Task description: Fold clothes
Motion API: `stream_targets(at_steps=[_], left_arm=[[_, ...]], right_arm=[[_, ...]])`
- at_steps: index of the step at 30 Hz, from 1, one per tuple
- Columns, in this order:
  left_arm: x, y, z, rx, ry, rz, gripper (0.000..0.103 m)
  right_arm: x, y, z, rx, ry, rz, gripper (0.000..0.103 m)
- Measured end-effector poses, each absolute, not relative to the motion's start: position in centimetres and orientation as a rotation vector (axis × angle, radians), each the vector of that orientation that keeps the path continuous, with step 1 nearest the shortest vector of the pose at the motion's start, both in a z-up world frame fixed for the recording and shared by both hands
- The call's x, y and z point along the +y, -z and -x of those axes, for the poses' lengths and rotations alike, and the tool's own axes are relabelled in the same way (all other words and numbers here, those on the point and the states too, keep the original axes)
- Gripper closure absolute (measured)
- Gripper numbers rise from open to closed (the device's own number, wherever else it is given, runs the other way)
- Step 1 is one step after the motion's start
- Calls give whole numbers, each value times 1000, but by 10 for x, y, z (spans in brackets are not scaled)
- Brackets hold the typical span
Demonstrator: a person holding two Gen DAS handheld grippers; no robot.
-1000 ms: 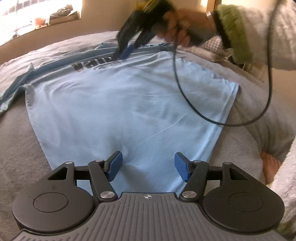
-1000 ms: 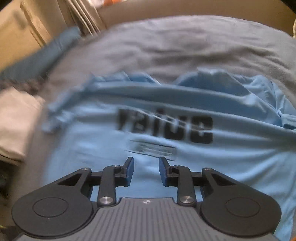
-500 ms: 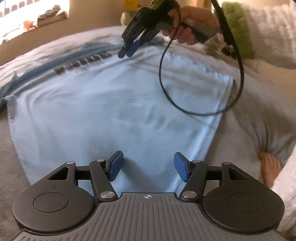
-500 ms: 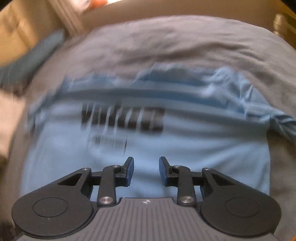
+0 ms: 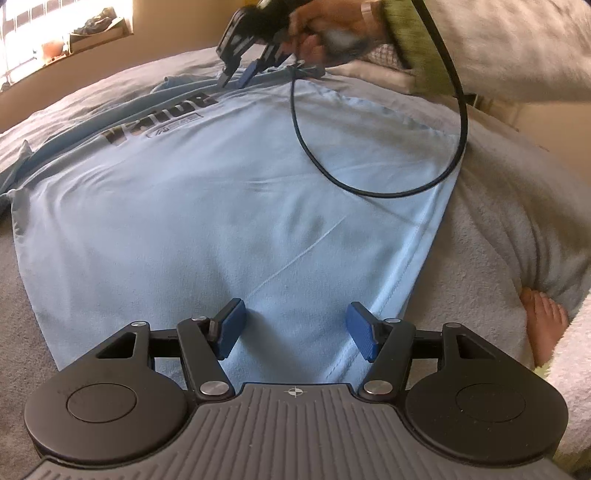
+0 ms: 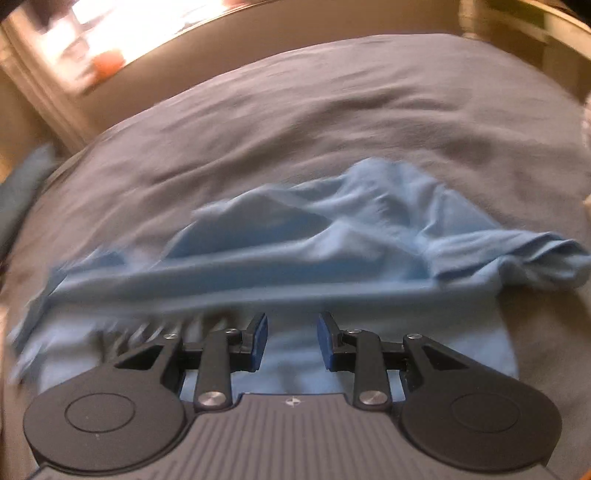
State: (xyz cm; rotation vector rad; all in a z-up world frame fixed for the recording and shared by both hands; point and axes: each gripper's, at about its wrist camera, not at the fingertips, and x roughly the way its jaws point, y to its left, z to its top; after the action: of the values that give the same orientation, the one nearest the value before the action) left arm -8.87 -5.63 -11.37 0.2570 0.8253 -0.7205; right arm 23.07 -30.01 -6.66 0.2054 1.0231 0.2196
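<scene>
A window sill with small things on it sat at the far left of the left wrist view, above a grey blanket that covered the bed. On that blanket a light blue T-shirt lay spread out flat, its dark printed lettering toward the far side and its hem along the right and near edge. The left gripper hovered over the near part of the shirt with its jaws well apart; its blue pads held nothing and did not press the cloth. Farther off, the right gripper pointed down at the far edge of the shirt, close to the collar, with a black cable looping from it across the cloth. A hand in a fuzzy white sleeve with a green cuff carried it. A bare foot showed at the right edge beside the blanket. In the blurred right wrist view the right gripper stood over the shirt with a narrow gap between its jaws and nothing gripped in them. The far part of the shirt was bunched there, and a rumpled sleeve trailed off to the right on the blanket.
</scene>
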Motion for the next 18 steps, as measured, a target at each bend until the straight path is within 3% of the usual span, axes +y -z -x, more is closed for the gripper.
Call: stream_targets(at_steps=[6,13,18], left_arm=[[-57,116,86,827,727,-250,42],[-57,117,87,820,724,-253,41],[-56,117,85,823,731,-247,41]], right_arm=[[-238,80,-192,1100,-391,100,71],[-244,84,-262,1038,-207,-65,73],[-252,67,-245,1069,-302,-110,71]])
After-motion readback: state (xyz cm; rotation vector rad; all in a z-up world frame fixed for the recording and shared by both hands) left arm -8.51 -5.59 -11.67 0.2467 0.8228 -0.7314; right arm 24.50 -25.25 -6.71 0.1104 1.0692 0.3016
